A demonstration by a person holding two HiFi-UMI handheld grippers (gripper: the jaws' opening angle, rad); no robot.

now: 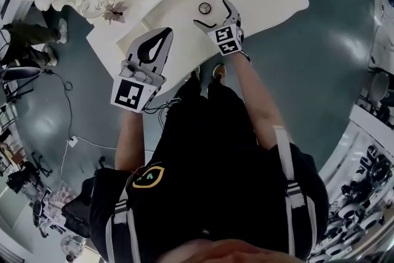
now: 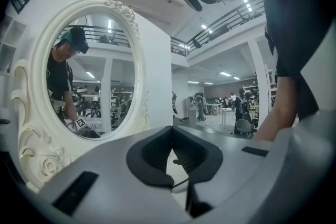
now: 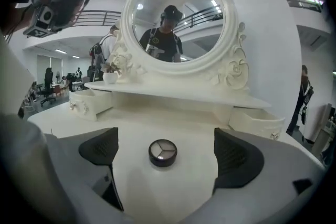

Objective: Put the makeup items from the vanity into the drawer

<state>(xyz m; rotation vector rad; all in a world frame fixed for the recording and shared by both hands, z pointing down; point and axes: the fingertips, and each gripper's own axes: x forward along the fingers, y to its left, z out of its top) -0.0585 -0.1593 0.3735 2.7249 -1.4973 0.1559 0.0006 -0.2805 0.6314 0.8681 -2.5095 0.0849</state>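
Both jaws of the left gripper are pressed together at their tips, the dark pads bowed into a closed loop with nothing caught between them. On the right gripper the jaws stand spread wide, and a small round compact lies flat on the tabletop in the gap between them, clear of both pads. Its lid is dark-rimmed and split into three pale segments.

Seen from the head view, the compact lies about midway along the tabletop, nearer the front edge than the back, with the right gripper reaching in over that front edge just beside it. The left gripper is held over the front edge further toward the left end, well apart from the compact.

Behind the compact a low shelf runs along the back edge of the tabletop. One small drawer sits beneath its left end and another drawer beneath its right end. On the shelf's left end stands a little white pot of flowers. Above it rises an oval mirror in a carved white frame, showing a person in dark clothes
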